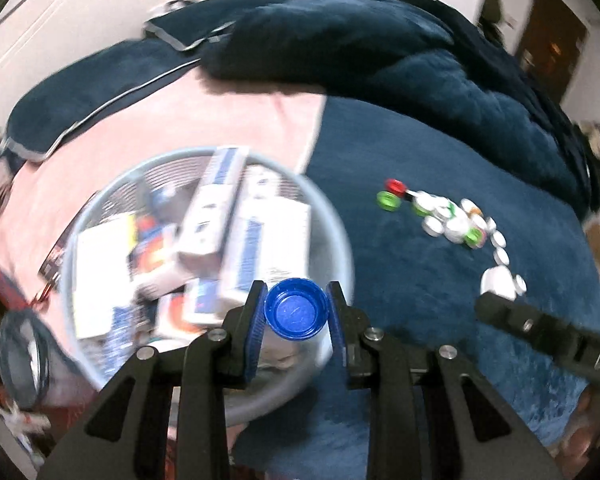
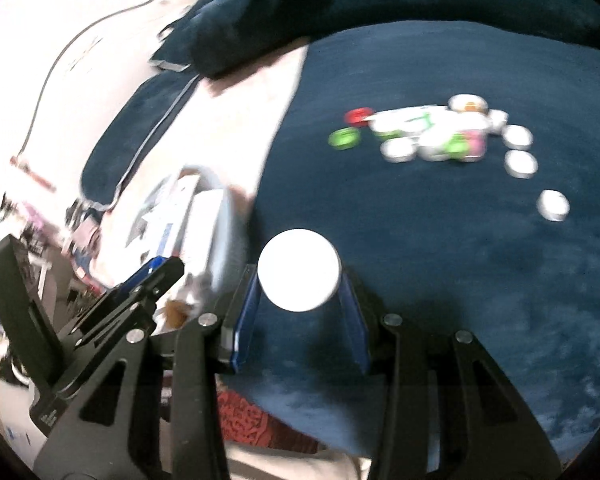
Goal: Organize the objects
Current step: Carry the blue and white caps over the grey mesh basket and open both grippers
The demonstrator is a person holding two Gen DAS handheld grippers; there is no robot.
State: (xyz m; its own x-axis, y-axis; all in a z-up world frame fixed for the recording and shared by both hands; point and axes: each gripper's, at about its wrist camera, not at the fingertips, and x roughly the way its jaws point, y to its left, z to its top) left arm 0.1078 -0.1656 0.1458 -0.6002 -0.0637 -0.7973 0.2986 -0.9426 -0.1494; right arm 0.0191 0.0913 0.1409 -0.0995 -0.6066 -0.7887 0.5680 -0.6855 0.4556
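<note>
Left claw pinches a blue plastic bottle cap above the round pale basket; right claw clamps a round white cap; thin edge grips could slip, dropping either onto the dark blue bed cover.

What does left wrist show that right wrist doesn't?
Left wrist only: the blue cap clamped in the left gripper, open side facing the camera, and the basket's full load of boxes. Right wrist only: the white cap in the right gripper. Both: the loose pile of caps on the dark blue blanket.
</note>
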